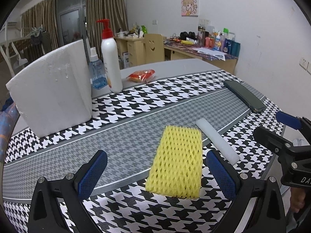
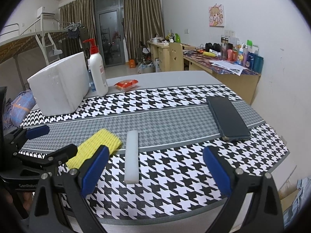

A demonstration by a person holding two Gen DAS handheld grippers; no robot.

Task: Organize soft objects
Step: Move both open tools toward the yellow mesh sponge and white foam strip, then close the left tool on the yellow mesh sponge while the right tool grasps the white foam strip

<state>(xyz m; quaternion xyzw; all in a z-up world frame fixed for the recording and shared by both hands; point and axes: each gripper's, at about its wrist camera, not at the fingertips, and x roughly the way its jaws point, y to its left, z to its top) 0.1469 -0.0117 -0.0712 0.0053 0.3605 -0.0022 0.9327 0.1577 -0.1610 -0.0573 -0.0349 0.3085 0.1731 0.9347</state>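
Left gripper [image 1: 156, 171] spread wide, empty, just short of the yellow foam-net sleeve [image 1: 177, 161] lying flat on the houndstooth table mat [image 1: 124, 132], long axis running away from us. Right gripper [image 2: 153, 171] equally wide, over the white foam bar [image 2: 132, 155], also pointing away. Risk: the bar rolls into the dark phone [image 2: 226, 117], or the soft net crumples under a pinch.
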